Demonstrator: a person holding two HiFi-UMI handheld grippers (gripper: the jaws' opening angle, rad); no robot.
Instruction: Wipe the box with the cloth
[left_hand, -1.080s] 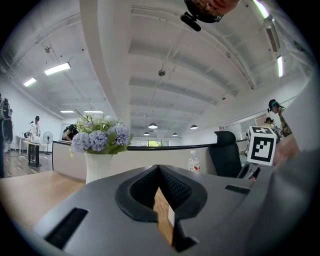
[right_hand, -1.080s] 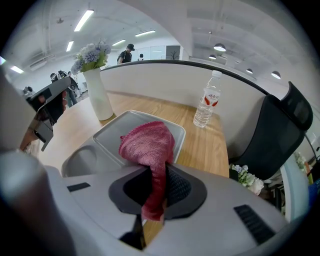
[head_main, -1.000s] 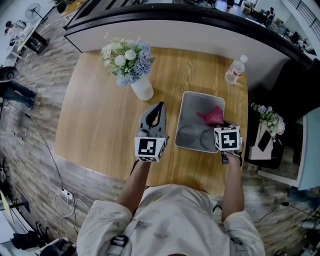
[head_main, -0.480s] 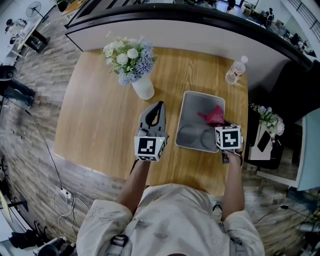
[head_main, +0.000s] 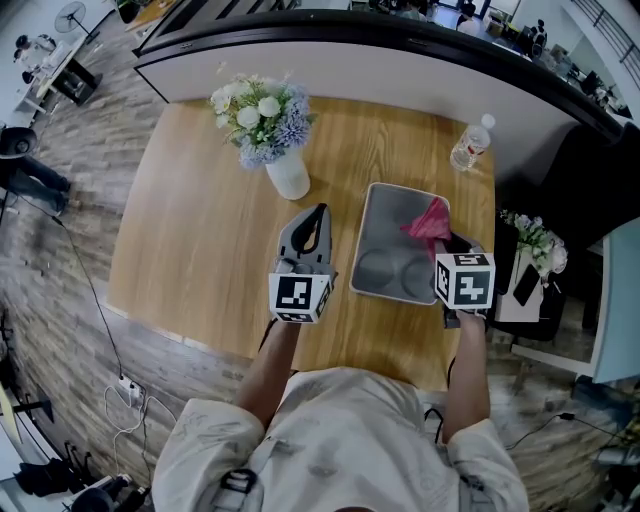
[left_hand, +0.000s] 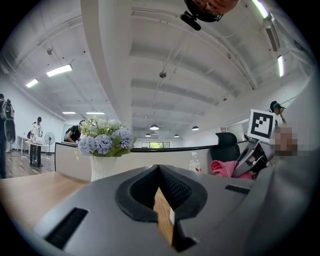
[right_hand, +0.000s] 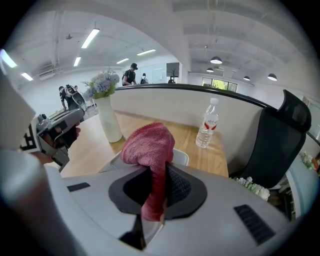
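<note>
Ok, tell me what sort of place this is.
Most likely an open-plan office, at a reception-style spot: a long curved counter runs behind the wooden table, a black office chair stands nearby, and strip lights line a high white ceiling.

Grey left gripper (head_main: 320, 213) bears a black-white marker cube (head_main: 300, 297).

Your cloth (right_hand: 150, 150) is nubbly pink terry; the box (head_main: 385, 235) looks smooth, matt grey plastic. Around the box, the bench (head_main: 200, 220) is satin, grained wood. Your right gripper (right_hand: 156, 172) has a matt grey plastic shell.
</note>
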